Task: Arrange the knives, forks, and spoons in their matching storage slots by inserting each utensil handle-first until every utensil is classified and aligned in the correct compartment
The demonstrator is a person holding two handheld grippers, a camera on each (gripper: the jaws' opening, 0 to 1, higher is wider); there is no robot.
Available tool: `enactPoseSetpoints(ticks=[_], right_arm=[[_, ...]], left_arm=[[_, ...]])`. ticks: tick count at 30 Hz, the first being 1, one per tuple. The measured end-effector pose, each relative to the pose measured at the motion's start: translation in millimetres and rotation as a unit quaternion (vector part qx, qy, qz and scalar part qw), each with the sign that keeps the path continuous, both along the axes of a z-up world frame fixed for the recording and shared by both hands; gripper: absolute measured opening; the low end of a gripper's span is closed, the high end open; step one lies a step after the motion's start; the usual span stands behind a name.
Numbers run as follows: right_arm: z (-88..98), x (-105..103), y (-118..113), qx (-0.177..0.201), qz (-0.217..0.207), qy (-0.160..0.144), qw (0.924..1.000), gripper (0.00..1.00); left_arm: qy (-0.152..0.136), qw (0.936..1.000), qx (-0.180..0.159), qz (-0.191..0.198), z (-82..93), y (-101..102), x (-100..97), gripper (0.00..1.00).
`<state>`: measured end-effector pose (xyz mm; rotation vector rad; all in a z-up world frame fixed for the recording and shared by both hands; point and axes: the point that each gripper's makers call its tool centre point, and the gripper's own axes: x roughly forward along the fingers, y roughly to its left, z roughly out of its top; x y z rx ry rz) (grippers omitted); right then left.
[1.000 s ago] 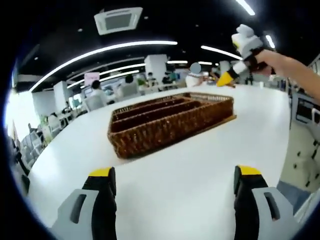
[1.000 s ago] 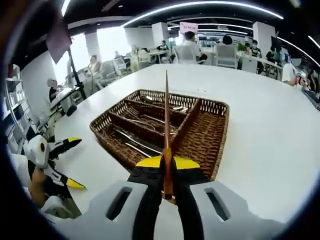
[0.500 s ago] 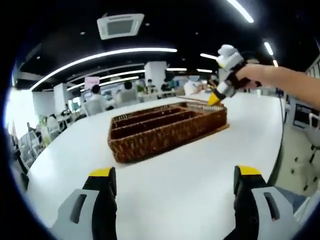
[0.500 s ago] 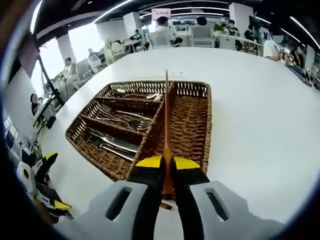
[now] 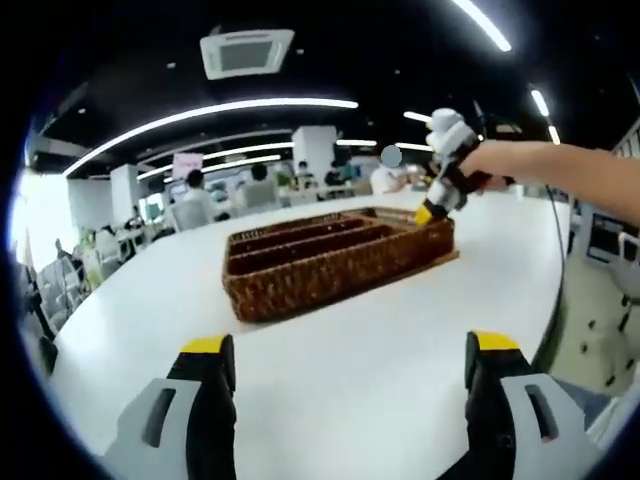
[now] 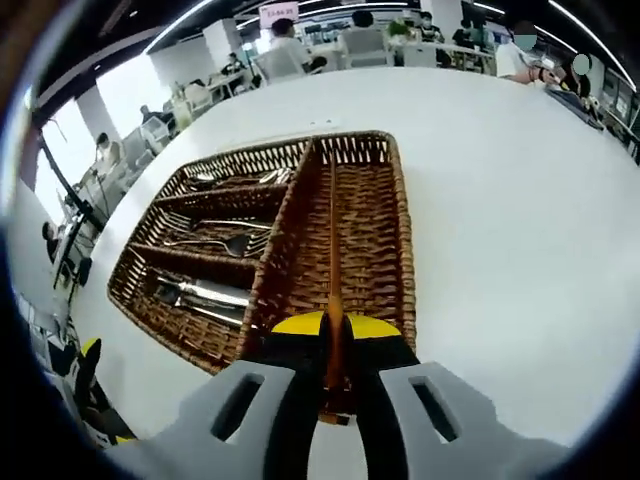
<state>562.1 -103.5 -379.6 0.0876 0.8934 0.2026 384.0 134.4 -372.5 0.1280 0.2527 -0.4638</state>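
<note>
I'm holding a thin utensil [image 6: 332, 250] clamped in my right gripper [image 6: 333, 345] over the wicker tray's [image 6: 404, 250] bare long slot w/ three side slots already stocked, left gripper [image 5: 345, 375] idling wide, so prob near done.

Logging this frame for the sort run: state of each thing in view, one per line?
Left gripper: open, holding nothing, above the table.
Right gripper: shut on a thin brown utensil, over the basket's long compartment.
Basket: on the table; three side slots hold metal cutlery, long compartment bare.
</note>
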Motion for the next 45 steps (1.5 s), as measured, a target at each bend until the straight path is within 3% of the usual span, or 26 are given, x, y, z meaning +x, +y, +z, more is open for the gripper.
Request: enactPoseSetpoints(ticks=[11, 19, 28, 31, 35, 45], right_arm=[[-13.0, -8, 2, -0.016, -0.001, 0.020, 0.9997, 0.06], [-21.7, -20, 9, -0.023, 0.004, 0.040, 0.9989, 0.06], [-27.0, -27, 16, -0.043, 0.043, 0.055, 0.9966, 0.07], [-27.7, -27, 16, -0.037, 0.044, 0.062, 0.9964, 0.07], [-27.5, -26, 16, 0.009, 0.002, 0.080, 0.9967, 0.06], [-29.6, -27, 18, 0.004, 0.014, 0.084, 0.9964, 0.07]], left_arm=[[0.008, 0.9996, -0.021, -0.016, -0.8, -13, -1.8, 0.97], [0.023, 0.9994, -0.026, -0.008, -10.9, 2, 8.1, 0.97], [0.029, 0.9993, -0.023, -0.006, -17.7, 6, 12.0, 0.96], [0.030, 0.9993, -0.023, -0.005, -18.1, 7, 12.5, 0.96], [0.031, 0.9992, -0.023, -0.004, -19.5, 8, 13.1, 0.95], [0.031, 0.9993, -0.020, -0.005, -19.3, 6, 11.8, 0.94]])
